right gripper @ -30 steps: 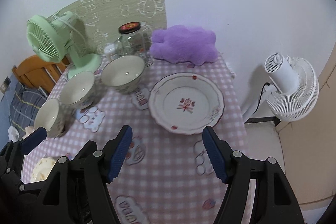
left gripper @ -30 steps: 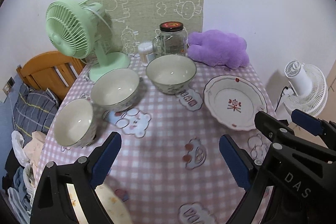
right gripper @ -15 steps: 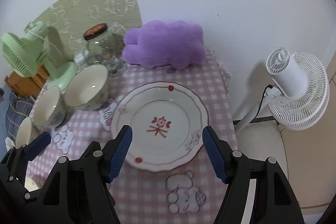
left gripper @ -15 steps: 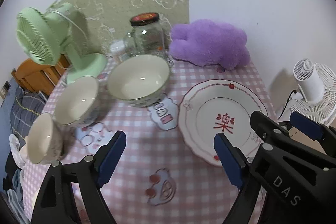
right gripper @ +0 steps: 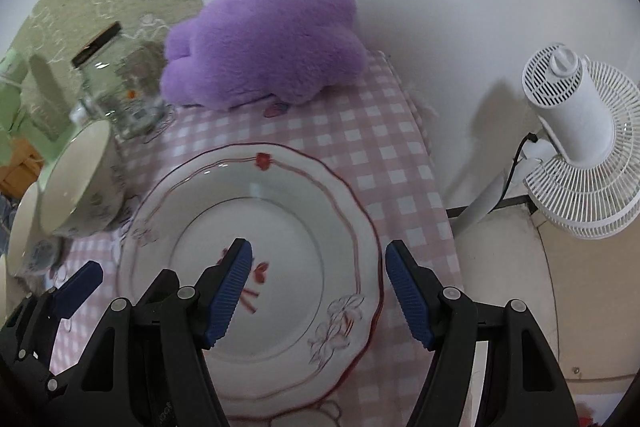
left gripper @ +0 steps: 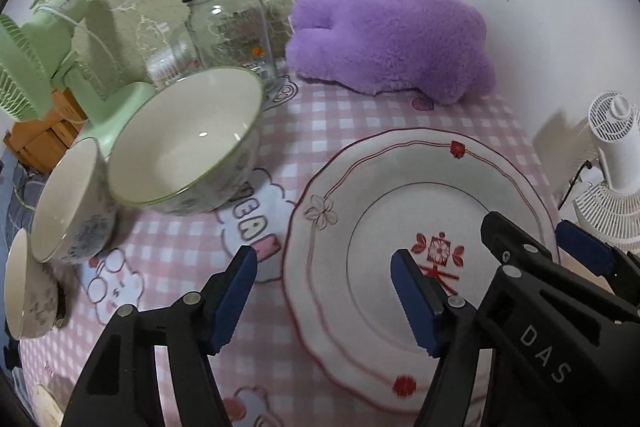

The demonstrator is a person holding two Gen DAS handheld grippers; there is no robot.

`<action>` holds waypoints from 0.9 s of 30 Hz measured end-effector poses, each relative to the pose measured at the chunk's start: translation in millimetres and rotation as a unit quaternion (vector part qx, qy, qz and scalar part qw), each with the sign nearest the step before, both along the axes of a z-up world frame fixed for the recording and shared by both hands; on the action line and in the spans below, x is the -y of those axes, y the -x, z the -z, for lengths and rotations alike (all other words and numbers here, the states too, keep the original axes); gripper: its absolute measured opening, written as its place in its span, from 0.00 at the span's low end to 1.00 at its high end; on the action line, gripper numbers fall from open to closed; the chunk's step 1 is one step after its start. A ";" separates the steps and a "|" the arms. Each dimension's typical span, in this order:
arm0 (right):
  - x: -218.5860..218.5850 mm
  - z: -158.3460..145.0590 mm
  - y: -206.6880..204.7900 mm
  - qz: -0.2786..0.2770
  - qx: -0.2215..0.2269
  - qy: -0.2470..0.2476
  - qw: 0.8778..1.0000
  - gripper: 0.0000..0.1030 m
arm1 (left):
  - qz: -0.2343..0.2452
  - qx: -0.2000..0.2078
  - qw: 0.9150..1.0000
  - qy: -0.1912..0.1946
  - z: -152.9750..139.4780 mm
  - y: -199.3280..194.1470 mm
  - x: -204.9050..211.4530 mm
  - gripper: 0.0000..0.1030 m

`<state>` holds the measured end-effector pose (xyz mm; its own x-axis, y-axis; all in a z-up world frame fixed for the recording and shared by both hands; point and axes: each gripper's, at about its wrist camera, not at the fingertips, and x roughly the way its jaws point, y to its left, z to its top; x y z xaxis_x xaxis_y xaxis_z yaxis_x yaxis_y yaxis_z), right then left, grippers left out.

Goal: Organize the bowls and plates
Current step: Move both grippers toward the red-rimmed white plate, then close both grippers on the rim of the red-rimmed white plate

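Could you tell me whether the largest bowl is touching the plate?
Apart: the left wrist view shows a strip of checked cloth between the largest bowl and the plate.

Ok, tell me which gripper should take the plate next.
Either, probably both together. The left gripper straddles the left rim of the plate; the right gripper straddles its right rim. Both are open and not yet gripping.

Three bowls (left gripper: 180, 143) line up left of the plate (left gripper: 360, 307).
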<state>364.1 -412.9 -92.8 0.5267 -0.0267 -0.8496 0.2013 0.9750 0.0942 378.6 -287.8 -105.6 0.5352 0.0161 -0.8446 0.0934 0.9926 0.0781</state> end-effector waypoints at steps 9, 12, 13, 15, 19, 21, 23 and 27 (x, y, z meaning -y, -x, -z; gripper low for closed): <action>11.2 20.4 -14.0 0.013 -0.013 -0.004 1.000 0.70 | 0.008 -0.007 1.000 -0.002 15.4 -13.9 11.7 0.65; 11.4 21.8 -17.0 0.011 -0.013 -0.016 1.000 0.61 | 0.009 -0.007 1.000 -0.002 15.7 -16.6 11.7 0.65; 11.0 22.4 -18.4 0.009 -0.016 -0.022 1.000 0.60 | 0.010 -0.007 1.000 -0.002 16.1 -17.2 11.7 0.65; 9.0 23.6 -20.7 0.006 -0.019 -0.023 1.000 0.58 | 0.015 -0.004 1.000 -0.004 16.4 -17.4 11.7 0.65; 6.2 25.8 -22.9 0.003 -0.022 -0.022 1.000 0.58 | 0.021 -0.005 1.000 -0.005 16.4 -18.7 11.4 0.65; 4.4 25.6 -24.0 0.002 -0.025 -0.018 1.000 0.58 | 0.021 -0.006 1.000 -0.005 16.7 -19.5 11.1 0.67; 2.5 24.1 -24.2 0.004 -0.026 -0.002 1.000 0.58 | 0.009 -0.008 1.000 -0.014 17.2 -20.5 9.4 0.75; 2.6 21.4 -24.2 0.009 -0.025 0.030 0.999 0.58 | 0.004 -0.006 1.000 -0.017 17.2 -19.5 6.7 0.75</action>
<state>388.4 -415.5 -114.3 0.4827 -0.0871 -0.8715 0.2216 0.9748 0.0253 398.2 -294.5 -122.8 0.5260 0.0407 -0.8495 0.1015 0.9887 0.1101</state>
